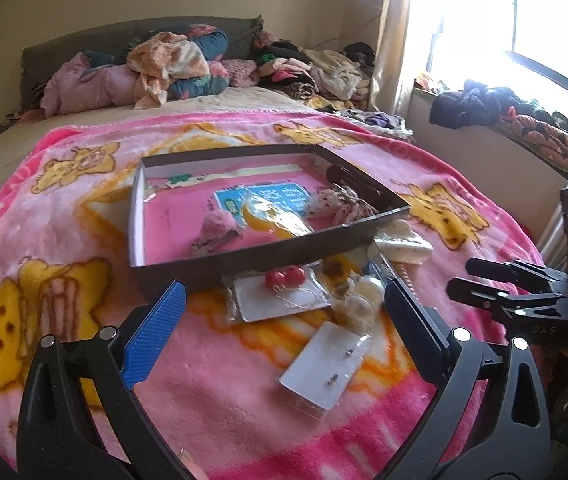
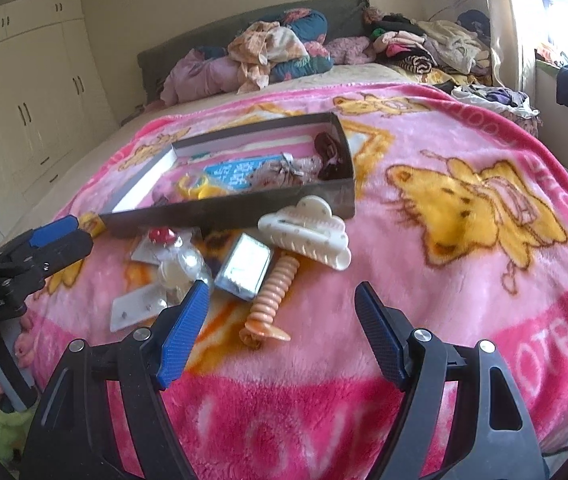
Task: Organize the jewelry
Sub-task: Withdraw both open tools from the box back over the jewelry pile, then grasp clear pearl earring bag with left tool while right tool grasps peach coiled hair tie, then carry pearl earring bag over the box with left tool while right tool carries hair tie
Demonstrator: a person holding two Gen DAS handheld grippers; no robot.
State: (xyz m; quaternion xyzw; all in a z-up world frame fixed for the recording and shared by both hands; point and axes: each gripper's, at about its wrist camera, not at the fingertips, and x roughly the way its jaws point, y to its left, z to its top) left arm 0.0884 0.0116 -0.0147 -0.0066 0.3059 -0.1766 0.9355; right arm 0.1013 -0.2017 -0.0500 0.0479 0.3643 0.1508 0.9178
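Right wrist view puts my right tongs [image 2: 282,328] wide open and empty, hovering above the pink blanket [image 2: 423,208] on the bed. Just ahead of them lies the peach spiral hair clip [image 2: 270,300]. Its long axis runs nearly straight away from me, from its flared end near the left pad up toward the cream claw clip [image 2: 307,236], whose lower edge it seems to touch. Because that axis lines up with my fingers rather than crossing them, I judge a straight descent should close across its narrow width; it sits slightly left of the tongs' centre, so a small shift left looks needed.

Beyond both clips is the dark shallow box [image 2: 228,212], already holding several hair pieces, where I take the loose items to belong. A small silver packet [image 2: 244,268] lies just beside the spiral clip on its left.

In the left wrist view, my left tongs [image 1: 284,308] are also spread open and hold nothing. Between and ahead of their pads are a white earring card [image 1: 323,368], a card with red beads [image 1: 280,292] and a clear bag of pale pieces [image 1: 357,300], all near the box's front wall. So the right hand is nearer the clips, the left nearer the cards.
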